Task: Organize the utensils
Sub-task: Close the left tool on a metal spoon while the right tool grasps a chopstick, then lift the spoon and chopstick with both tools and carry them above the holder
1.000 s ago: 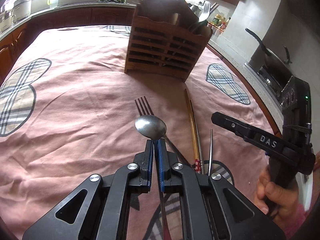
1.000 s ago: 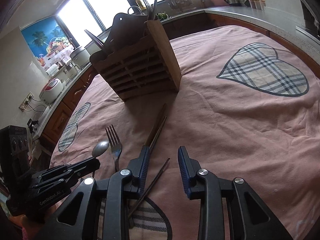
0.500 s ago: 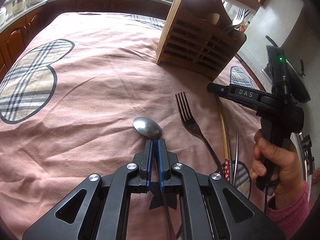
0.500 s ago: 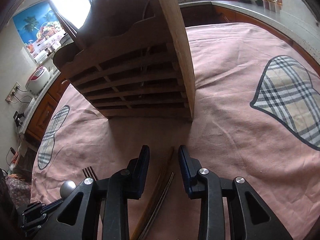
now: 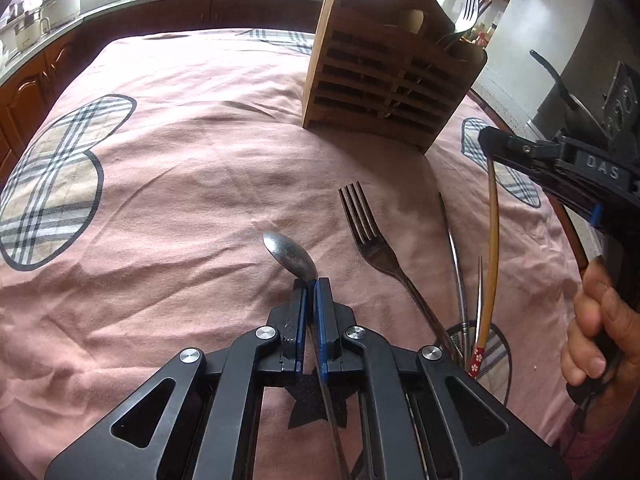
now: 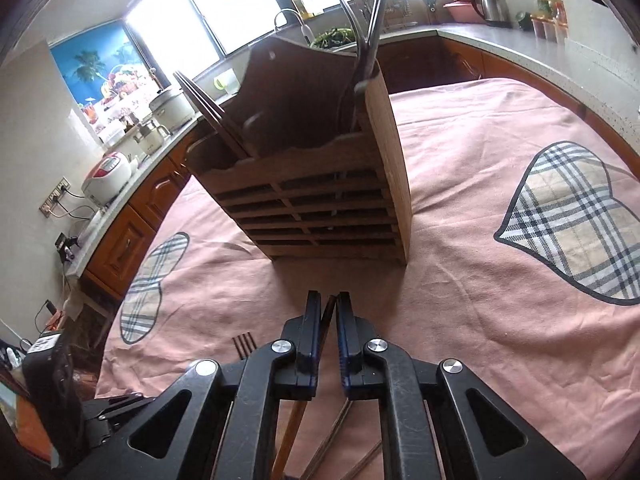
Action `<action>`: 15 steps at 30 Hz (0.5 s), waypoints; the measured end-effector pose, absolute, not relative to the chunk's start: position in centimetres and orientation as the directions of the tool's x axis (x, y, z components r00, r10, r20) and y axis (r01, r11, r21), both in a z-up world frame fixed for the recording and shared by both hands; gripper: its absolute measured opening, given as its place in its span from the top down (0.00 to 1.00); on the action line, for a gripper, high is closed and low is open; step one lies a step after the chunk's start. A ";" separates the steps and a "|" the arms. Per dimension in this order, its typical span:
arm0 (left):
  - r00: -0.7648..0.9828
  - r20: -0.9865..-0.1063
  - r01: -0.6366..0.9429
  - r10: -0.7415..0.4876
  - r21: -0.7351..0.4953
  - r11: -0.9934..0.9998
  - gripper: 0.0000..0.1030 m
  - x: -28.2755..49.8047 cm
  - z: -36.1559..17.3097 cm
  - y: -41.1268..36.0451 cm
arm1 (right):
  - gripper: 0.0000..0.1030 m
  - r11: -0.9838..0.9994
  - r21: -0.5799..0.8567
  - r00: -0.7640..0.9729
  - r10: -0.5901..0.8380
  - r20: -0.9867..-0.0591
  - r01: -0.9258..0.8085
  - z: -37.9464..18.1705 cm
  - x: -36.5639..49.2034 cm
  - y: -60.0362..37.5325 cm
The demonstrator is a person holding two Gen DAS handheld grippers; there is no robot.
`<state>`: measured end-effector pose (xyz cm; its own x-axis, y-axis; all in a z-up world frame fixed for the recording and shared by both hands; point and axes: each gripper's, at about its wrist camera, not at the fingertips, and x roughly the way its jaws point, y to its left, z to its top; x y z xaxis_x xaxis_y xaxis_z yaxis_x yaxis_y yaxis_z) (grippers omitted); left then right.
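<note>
My left gripper (image 5: pixel 311 284) is shut on the neck of a metal spoon (image 5: pixel 290 256), whose bowl sticks out ahead just above the pink cloth. The jaws of my right gripper (image 6: pixel 329 300) are closing on a wooden chopstick (image 6: pixel 330 314), and the pads grip its tip. From the left wrist view, the right gripper (image 5: pixel 486 144) holds that wooden chopstick (image 5: pixel 494 240) raised at the far end, with its red patterned end low by the cloth. The slatted wooden utensil holder (image 5: pixel 392 80) (image 6: pixel 320 200) stands just ahead with forks and chopsticks in it.
On the cloth lie a fork (image 5: pixel 372 236) and two thin metal chopsticks (image 5: pixel 456 248); the fork's tines (image 6: pixel 245 344) show left of my right fingers. A person's hand (image 5: pixel 596 336) holds the right gripper. Kitchen counters ring the table, with a pan (image 5: pixel 560 84) at the right.
The right gripper moved up to the holder, closed on the wooden chopstick and raised its far end. The left gripper kept hold of the spoon.
</note>
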<state>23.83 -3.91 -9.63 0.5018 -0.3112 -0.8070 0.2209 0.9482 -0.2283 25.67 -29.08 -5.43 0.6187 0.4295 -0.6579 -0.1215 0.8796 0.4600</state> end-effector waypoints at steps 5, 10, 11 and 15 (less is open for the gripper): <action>0.582 -0.735 0.222 -0.348 -0.268 0.938 0.98 21.9 -6.3 -3.1 | 0.94 0.855 0.493 0.673 0.462 -0.578 -0.163 -1.9 22.8 -30.0; 0.642 -0.669 0.227 -0.375 -0.302 0.926 0.98 19.8 -3.2 -2.2 | 0.95 0.841 0.507 0.719 0.472 -0.510 -0.192 0.7 20.1 -30.5; 0.649 -0.659 0.228 -0.379 -0.307 0.924 0.98 19.4 -2.7 -2.0 | 0.95 0.838 0.509 0.726 0.473 -0.499 -0.196 1.1 19.6 -30.6; 0.677 -0.622 0.234 -0.394 -0.326 0.916 0.98 18.1 -1.3 -1.5 | 0.96 0.835 0.507 0.744 0.475 -0.470 -0.213 2.3 18.1 -30.5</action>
<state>18.15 -1.47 -1.28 0.6770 -0.3941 -0.6216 0.2340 0.9160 -0.3259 18.10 -30.50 2.27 0.7443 0.4746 -0.4699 -0.2127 0.8354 0.5069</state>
